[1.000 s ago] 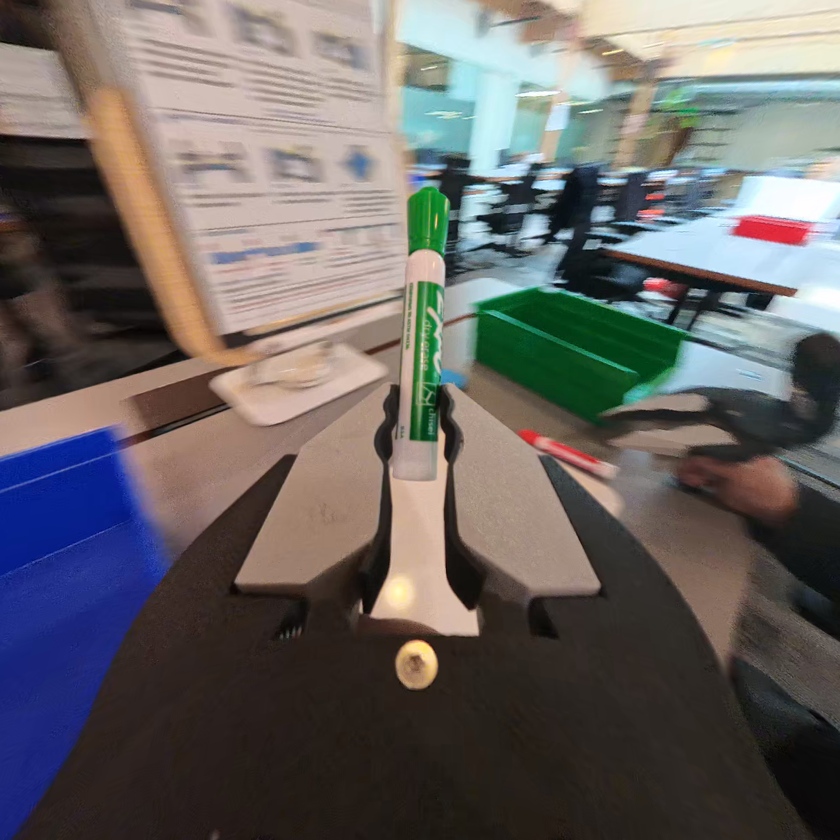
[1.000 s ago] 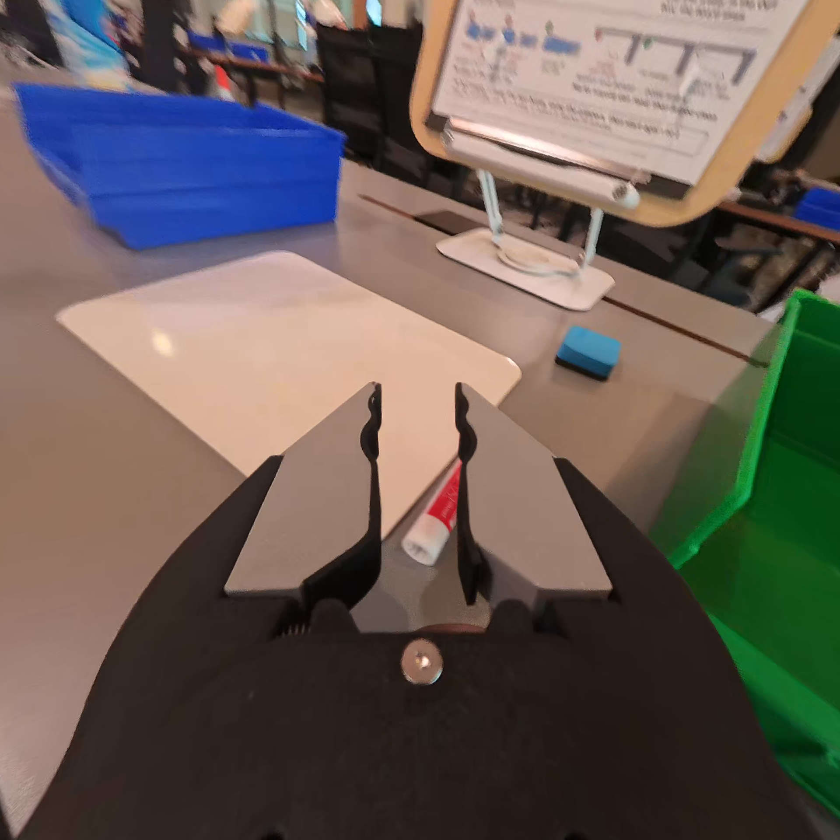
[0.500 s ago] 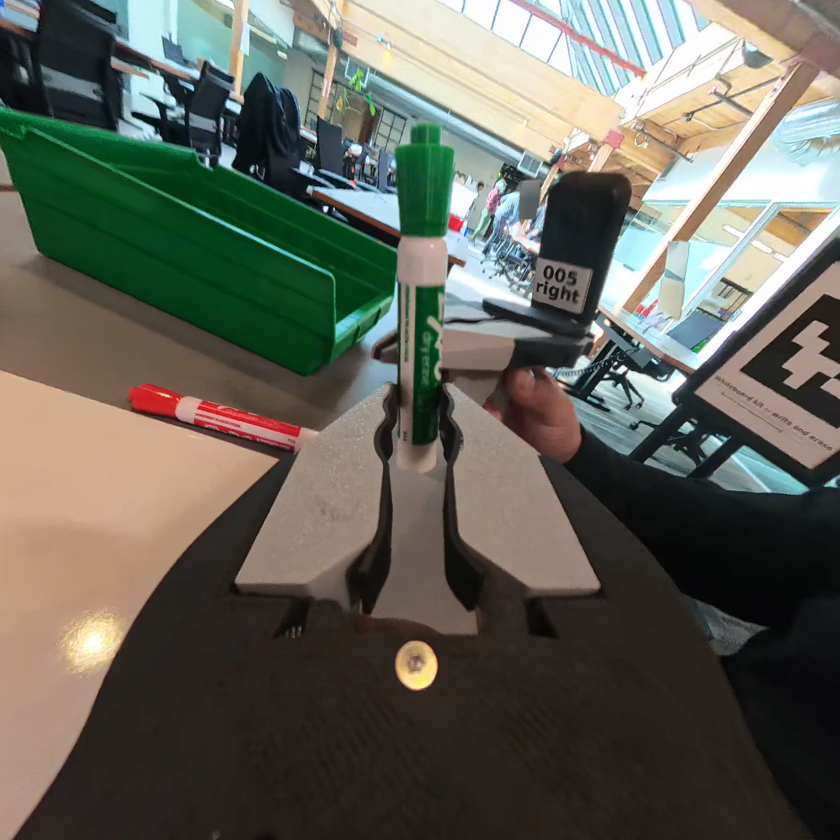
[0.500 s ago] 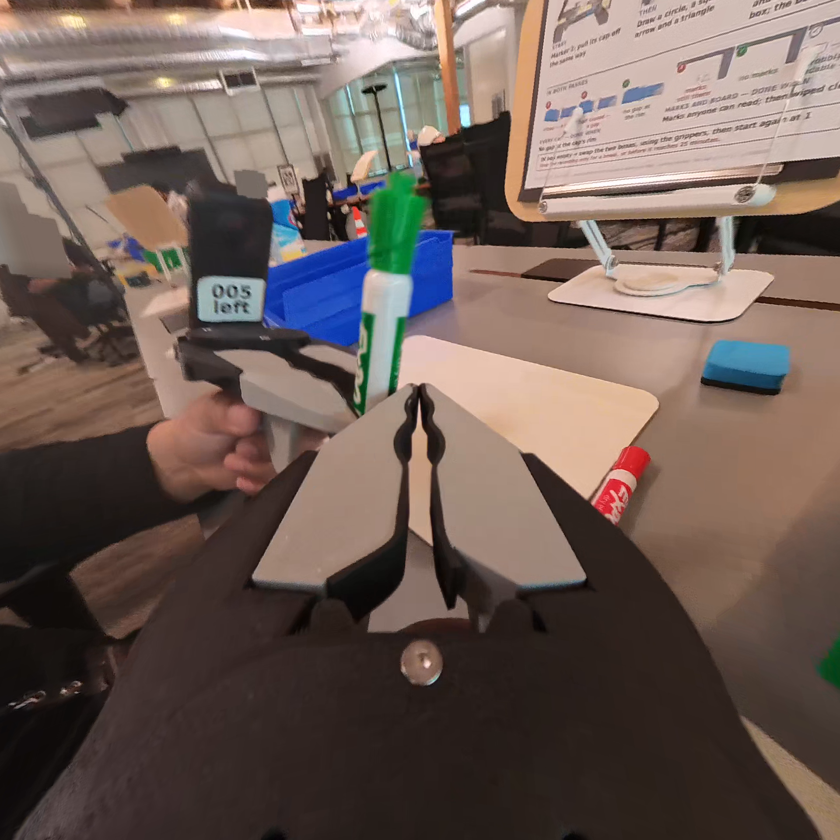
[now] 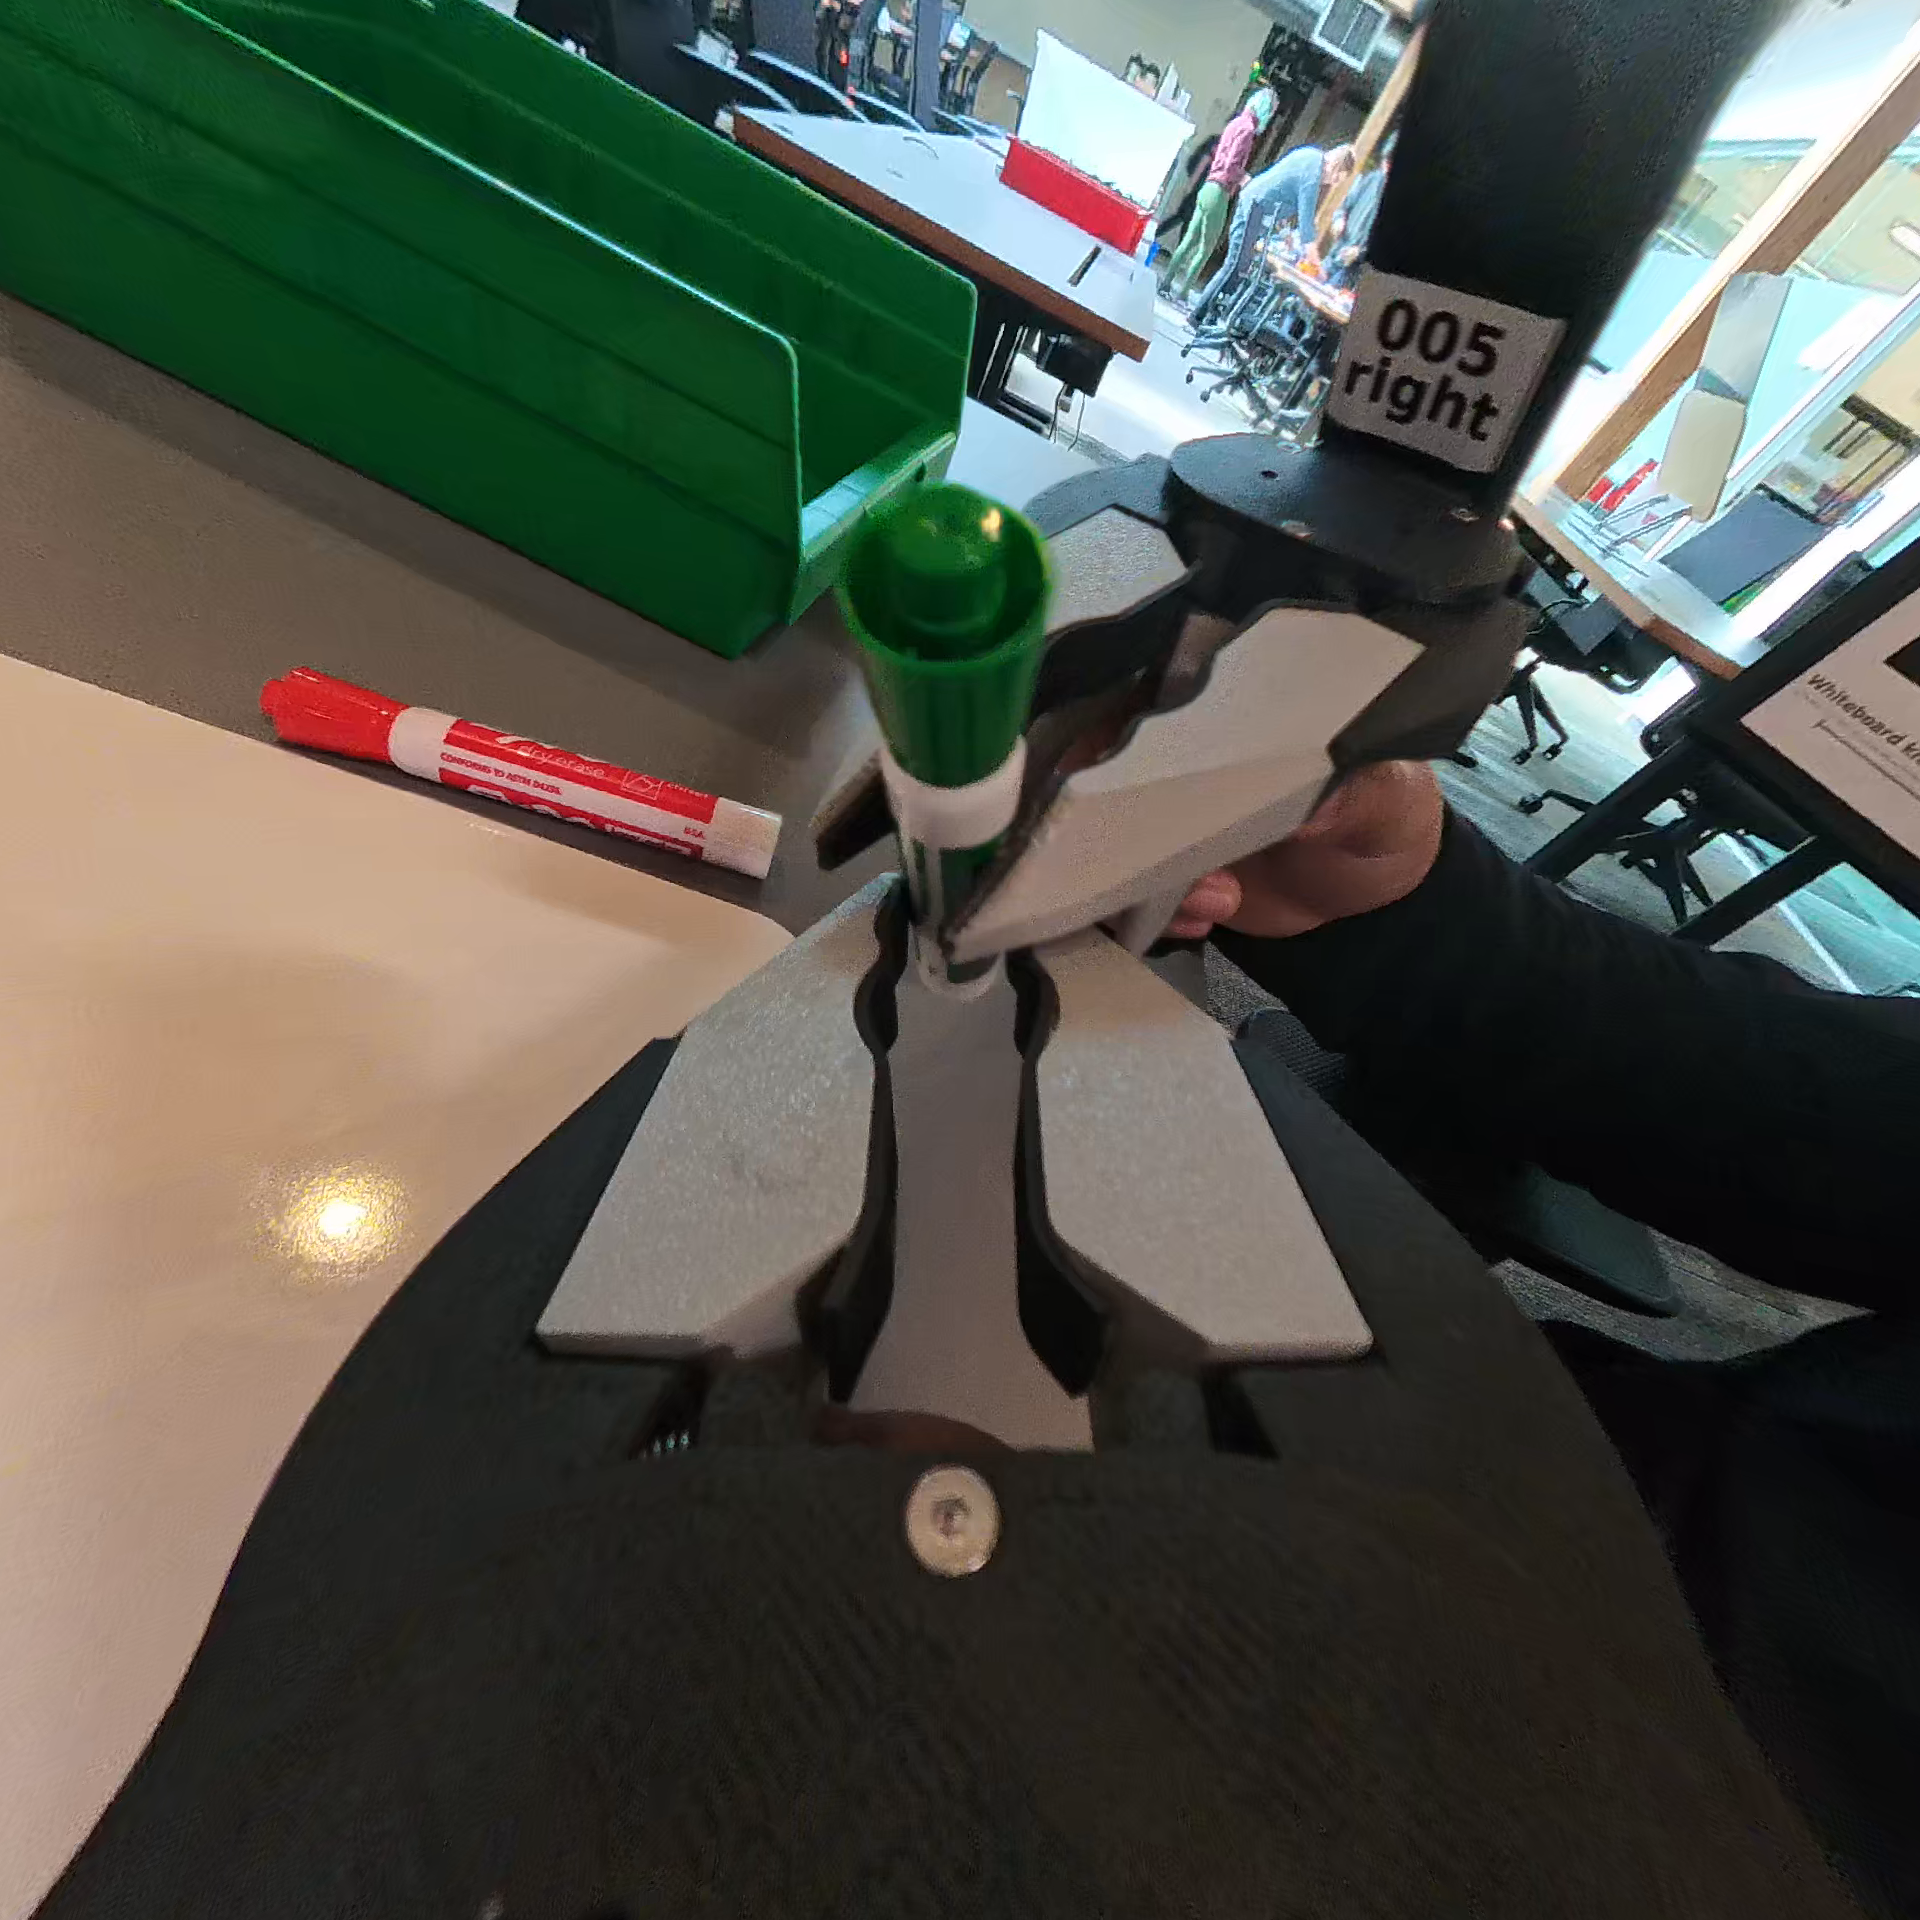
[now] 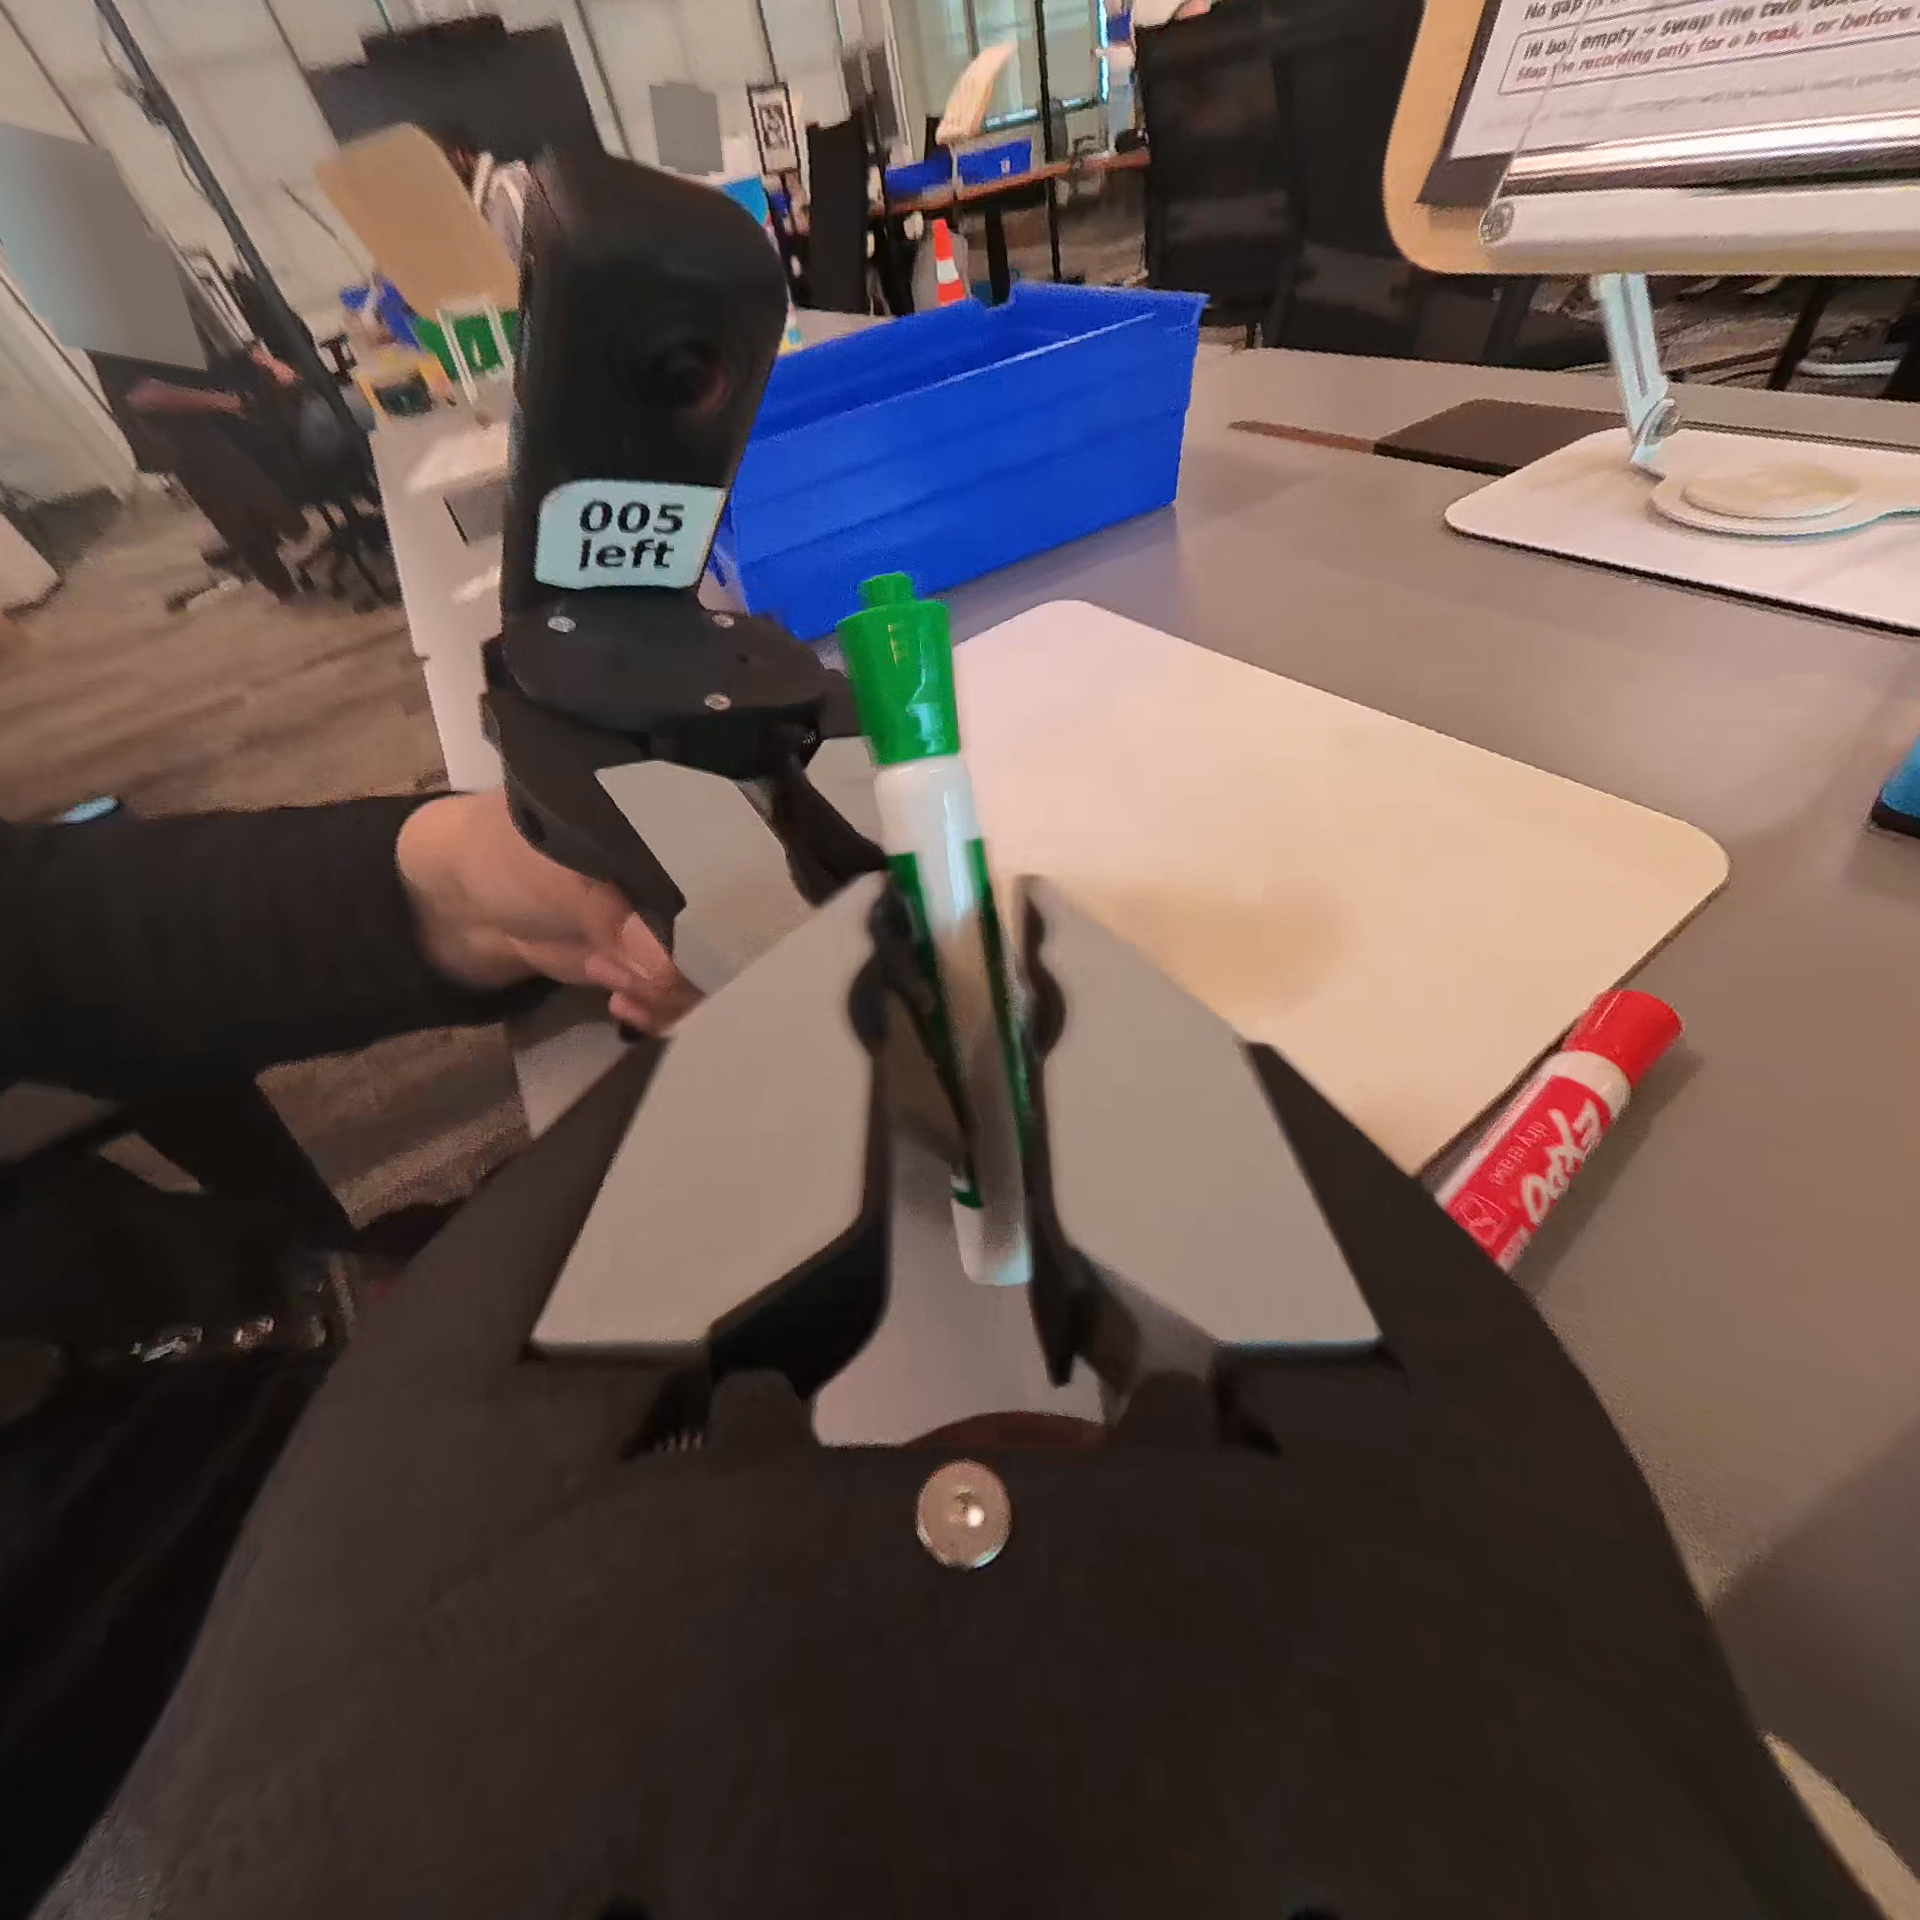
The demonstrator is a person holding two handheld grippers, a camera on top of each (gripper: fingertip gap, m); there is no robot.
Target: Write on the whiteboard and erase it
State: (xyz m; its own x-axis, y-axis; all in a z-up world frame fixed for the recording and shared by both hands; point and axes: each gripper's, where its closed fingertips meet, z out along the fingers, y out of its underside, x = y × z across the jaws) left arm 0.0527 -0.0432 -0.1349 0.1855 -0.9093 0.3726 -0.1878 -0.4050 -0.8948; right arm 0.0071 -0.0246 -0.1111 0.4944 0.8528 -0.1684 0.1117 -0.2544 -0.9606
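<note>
Status: early, nothing written yet. Whiteboard (image 5: 312, 987) lies flat on the table (image 6: 1455, 582), and what I see of it is blank.

Green marker (image 5: 940, 665) is in the air over the table's near edge, beside the board corner, cap on and pointing up.

- My left gripper (image 5: 958, 940) is clamped on the marker's bottom end, right at the tips.
- My right gripper (image 6: 954, 883) has its jaws apart, straddling the barrel below the cap. Can't tell if the pads are actually pinching, looks close.

My guess is this is a regrip/uncap step.

Left to do: cap off, write, then fetch the eraser (image 6: 1901, 790) and wipe. Only a blue sliver of it shows at the frame edge, past the board's far corner.

Spare red marker (image 5: 540, 774) lies capped, just off the board's edge. Green bin (image 5: 468, 343) sits beyond it, blue bin (image 6: 966, 436) on the far side.

Writing/labels, not quoting any:
- brand + product print on both marker barrels
- white ID tag on each gripper's cam mount (image 5: 1439, 379) (image 6: 629, 535)
- printed instruction sheet on a stand (image 6: 1662, 104)
- floor sign w/ a partial caption at the left view's edge
</note>
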